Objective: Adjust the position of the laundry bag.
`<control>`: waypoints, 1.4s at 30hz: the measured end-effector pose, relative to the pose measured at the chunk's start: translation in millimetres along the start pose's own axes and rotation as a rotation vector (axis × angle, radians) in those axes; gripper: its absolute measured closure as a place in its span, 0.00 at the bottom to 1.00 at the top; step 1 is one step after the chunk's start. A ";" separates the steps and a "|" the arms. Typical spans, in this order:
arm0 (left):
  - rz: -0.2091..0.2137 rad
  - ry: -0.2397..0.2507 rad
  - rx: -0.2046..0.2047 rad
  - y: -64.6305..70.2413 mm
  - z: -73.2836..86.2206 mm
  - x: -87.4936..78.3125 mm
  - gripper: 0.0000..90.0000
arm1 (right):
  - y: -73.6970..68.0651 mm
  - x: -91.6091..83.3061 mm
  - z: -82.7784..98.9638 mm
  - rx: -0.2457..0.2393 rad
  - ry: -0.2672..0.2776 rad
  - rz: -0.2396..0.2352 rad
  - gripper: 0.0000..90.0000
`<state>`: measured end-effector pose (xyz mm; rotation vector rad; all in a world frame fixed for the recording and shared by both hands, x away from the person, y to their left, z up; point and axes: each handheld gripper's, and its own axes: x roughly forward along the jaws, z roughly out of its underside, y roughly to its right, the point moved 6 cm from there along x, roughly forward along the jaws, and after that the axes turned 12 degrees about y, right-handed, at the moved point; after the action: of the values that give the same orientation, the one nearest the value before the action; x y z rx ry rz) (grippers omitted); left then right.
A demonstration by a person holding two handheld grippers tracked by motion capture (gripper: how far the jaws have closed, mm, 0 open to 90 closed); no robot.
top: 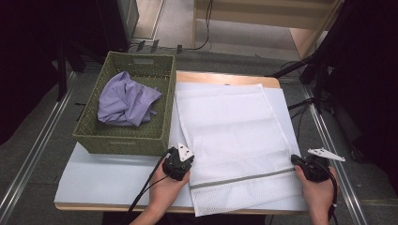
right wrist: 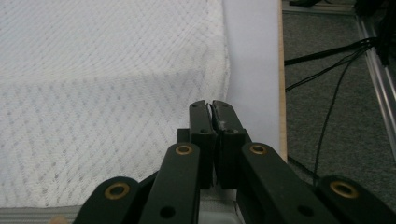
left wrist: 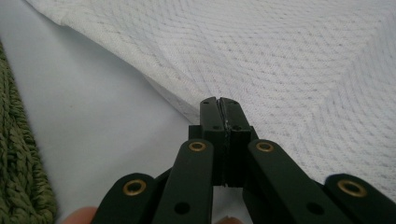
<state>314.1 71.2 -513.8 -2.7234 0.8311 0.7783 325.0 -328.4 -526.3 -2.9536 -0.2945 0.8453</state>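
A white mesh cloth (top: 230, 131) with a grey stripe near its front end lies flat on the table. My left gripper (top: 186, 158) sits at the cloth's left edge, beside the stripe. In the left gripper view its jaws (left wrist: 219, 103) are pressed together on the hem of the cloth (left wrist: 289, 60). My right gripper (top: 295, 161) is at the cloth's right edge, level with the stripe. In the right gripper view its jaws (right wrist: 209, 106) are closed right at the cloth's (right wrist: 93, 93) border, pinching it. A hand holds each gripper from the near side.
A green woven basket (top: 117, 138) holding a crumpled lilac garment (top: 126, 101) stands left of the cloth, its wall (left wrist: 14, 163) close to my left gripper. A pale sheet (top: 108, 178) covers the table. Right of the table's wooden edge (right wrist: 281, 70), cables (right wrist: 327, 60) lie on the floor.
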 end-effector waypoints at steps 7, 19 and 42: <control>-0.056 0.006 -0.009 -19.4 -2.1 3.3 1.00 | -10.6 -5.0 2.8 0.000 -0.012 -0.038 1.00; -0.123 0.040 0.021 -34.1 0.3 -2.3 1.00 | -32.4 -21.9 12.1 0.019 -0.006 -0.100 1.00; 0.131 0.215 -0.058 -7.7 -17.8 -46.4 0.57 | -34.6 -72.5 27.2 0.128 0.191 -0.130 0.65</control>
<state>293.3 93.4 -473.7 -2.8643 1.0562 0.5465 244.5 -308.9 -508.2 -2.8315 -0.3991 0.5407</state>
